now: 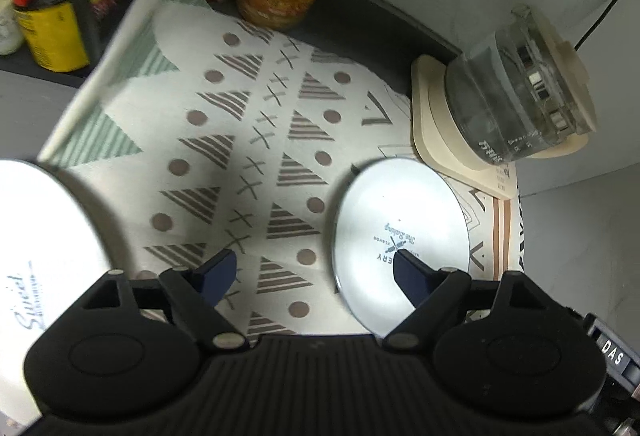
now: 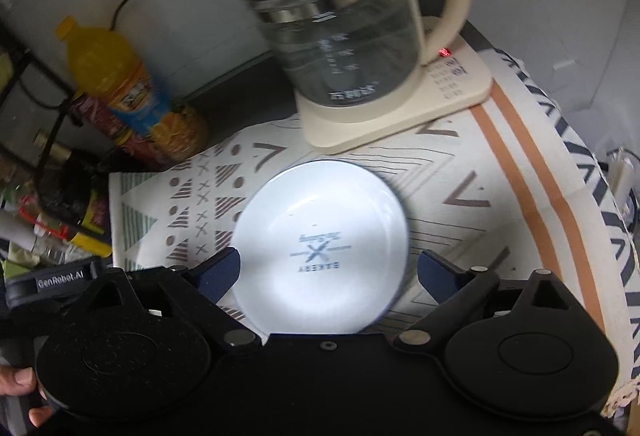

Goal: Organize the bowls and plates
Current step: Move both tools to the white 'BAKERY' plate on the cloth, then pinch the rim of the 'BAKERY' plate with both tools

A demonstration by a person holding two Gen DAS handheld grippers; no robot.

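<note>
Our left gripper [image 1: 316,274] nearest lens, jaws spread wide, nothing between them. Small white plate [image 1: 401,236] lies flat on patterned cloth [image 1: 240,139], partly under right blue fingertip [image 1: 410,276]; contact unclear. Second white plate [image 1: 44,252] at far left edge. Our right gripper [image 2: 330,272] likewise released, hovering with same small plate [image 2: 320,248] between its fingers. Beyond: glass kettle [image 2: 340,35] on cream base, behind plate; orange juice bottle [image 2: 124,83] at cloth's back left.
</note>
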